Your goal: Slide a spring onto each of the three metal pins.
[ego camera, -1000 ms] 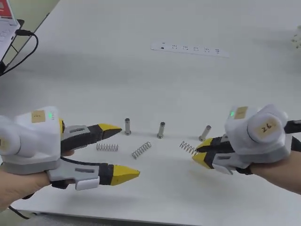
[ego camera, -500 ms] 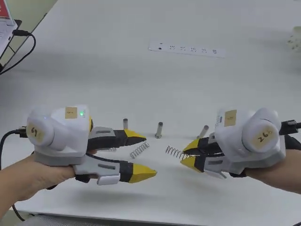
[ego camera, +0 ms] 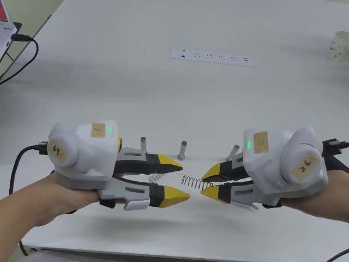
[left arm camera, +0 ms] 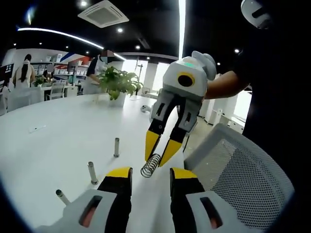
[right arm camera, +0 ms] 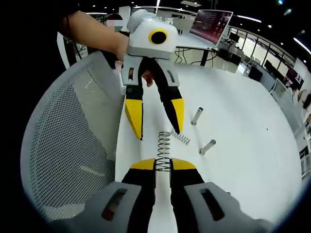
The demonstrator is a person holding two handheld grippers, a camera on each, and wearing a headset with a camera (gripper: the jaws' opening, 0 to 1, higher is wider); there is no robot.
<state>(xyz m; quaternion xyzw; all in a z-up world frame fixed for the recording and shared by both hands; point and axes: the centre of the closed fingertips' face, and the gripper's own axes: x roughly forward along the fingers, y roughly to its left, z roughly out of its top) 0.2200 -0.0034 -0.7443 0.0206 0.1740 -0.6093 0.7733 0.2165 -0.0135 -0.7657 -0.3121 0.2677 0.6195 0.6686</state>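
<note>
Now that the right gripper (ego camera: 206,184) has lifted a spring (ego camera: 191,182) off the table (ego camera: 163,87) and carried it to the middle, pinched by one end, the left gripper (ego camera: 183,179) has closed in, jaws spread wide near its free end. The three pins (ego camera: 182,149) stand bare behind; a handover looks likely.

We see a big open office, long white tables (ego camera: 163,98), a mesh chair (left arm camera: 238,170), a green plant (left arm camera: 116,81), a computer screen (right arm camera: 212,24), strip lights (left arm camera: 181,19) and an air vent (left arm camera: 103,13) overhead, people (left arm camera: 22,73) far off.
</note>
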